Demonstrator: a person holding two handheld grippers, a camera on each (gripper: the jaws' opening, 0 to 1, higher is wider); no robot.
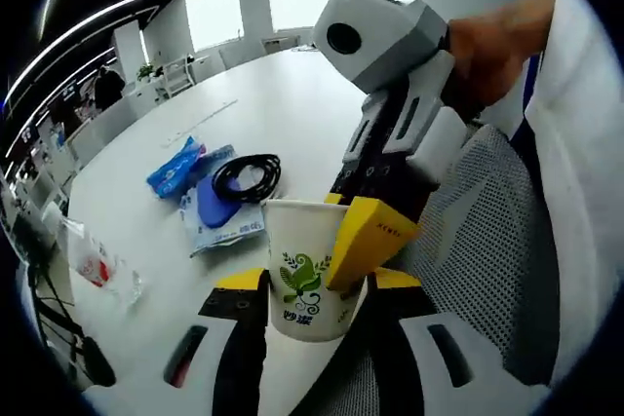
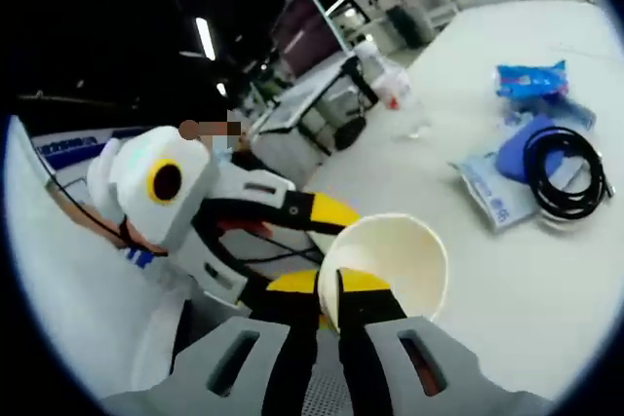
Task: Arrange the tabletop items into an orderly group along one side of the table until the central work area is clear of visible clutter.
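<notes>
White paper cup (image 1: 307,280) — upright, empty — near table edge.

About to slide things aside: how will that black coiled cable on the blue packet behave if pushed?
The black cable is probably floppy: its thin loops sit loose, so a push may spread them. It looks light. Resting on the blue packet, it could drag it along or slip off.

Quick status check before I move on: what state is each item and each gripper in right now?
Paper cup: upright, empty, pinched at the rim.
Right gripper: shut on the paper cup rim.
Left gripper: jaws either side of the cup; contact unclear.
Black cable: coiled, lying on the blue packets.
Blue packets: flat on table.
</notes>
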